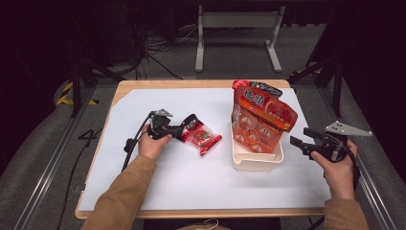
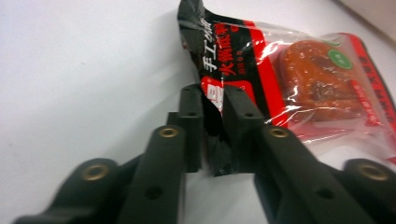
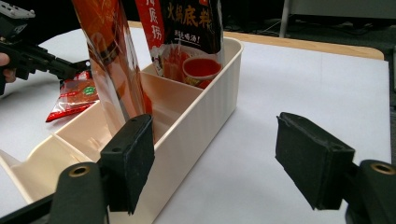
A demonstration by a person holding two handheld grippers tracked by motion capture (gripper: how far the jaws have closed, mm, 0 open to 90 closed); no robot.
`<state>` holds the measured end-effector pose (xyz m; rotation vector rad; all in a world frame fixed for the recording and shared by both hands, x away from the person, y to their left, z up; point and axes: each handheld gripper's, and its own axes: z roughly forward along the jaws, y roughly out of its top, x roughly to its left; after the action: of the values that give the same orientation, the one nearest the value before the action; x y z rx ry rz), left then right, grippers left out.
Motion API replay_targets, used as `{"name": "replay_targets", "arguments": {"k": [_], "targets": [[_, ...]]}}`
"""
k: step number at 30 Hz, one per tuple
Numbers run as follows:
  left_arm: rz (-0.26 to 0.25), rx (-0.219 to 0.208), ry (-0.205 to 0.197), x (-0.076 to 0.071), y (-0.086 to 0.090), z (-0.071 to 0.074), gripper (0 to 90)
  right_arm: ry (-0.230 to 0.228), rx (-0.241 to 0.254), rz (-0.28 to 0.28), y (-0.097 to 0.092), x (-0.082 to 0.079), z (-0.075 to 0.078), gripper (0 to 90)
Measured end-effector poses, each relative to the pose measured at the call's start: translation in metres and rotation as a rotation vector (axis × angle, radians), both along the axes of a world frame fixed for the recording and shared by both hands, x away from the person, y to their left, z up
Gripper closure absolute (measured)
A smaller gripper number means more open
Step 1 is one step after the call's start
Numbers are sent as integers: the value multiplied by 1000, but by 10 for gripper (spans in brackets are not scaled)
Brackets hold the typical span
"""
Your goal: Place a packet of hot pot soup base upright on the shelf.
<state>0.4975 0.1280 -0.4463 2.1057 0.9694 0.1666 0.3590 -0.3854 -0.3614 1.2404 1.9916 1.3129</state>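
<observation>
**Sauce packet gripped at bench centre-left**

High view: left gripper (image 1: 178,129) pinches the black end of a small red packet (image 1: 203,137) lying on the white bench (image 1: 191,177); right gripper (image 1: 300,138) gapes beside a cream bin (image 1: 256,160).

Left gripper view: jaws clamped on the packet's edge, seemingly crumpling it.

Right gripper view: jaws wide, holding nothing; bin holds upright pouches (image 3: 187,23).

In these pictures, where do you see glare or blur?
Left gripper view: glare streaks on the clear sauce packet, and the near fingers are soft. Right gripper view: the near fingers are blurred. High view: the table is bright, the room behind dark.
</observation>
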Motion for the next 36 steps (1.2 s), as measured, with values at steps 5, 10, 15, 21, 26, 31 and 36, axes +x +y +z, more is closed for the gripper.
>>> {"name": "replay_targets", "arguments": {"k": [5, 10, 15, 21, 26, 31, 36], "targets": [[4, 9, -2, -1, 0, 0, 887, 0, 7, -1, -1, 0, 0, 286], [1, 6, -21, -4, 0, 6, 900, 1, 8, 0, -1, 0, 0, 290], [-4, -21, -27, -6, 2, 13, 900, -5, 13, -5, -2, -1, 0, 301], [-24, -73, -61, -14, 6, 30, 900, -15, 13, -14, -5, -2, 2, 325], [-47, -116, -92, -21, 10, 46, 900, -19, 18, -15, -6, -2, 2, 334], [-71, -139, -133, -30, 12, 62, 900, -20, 21, -13, -5, -2, 2, 338], [-95, -144, -170, -38, 12, 75, 900, -22, 26, -12, -5, -1, 3, 341]]}}
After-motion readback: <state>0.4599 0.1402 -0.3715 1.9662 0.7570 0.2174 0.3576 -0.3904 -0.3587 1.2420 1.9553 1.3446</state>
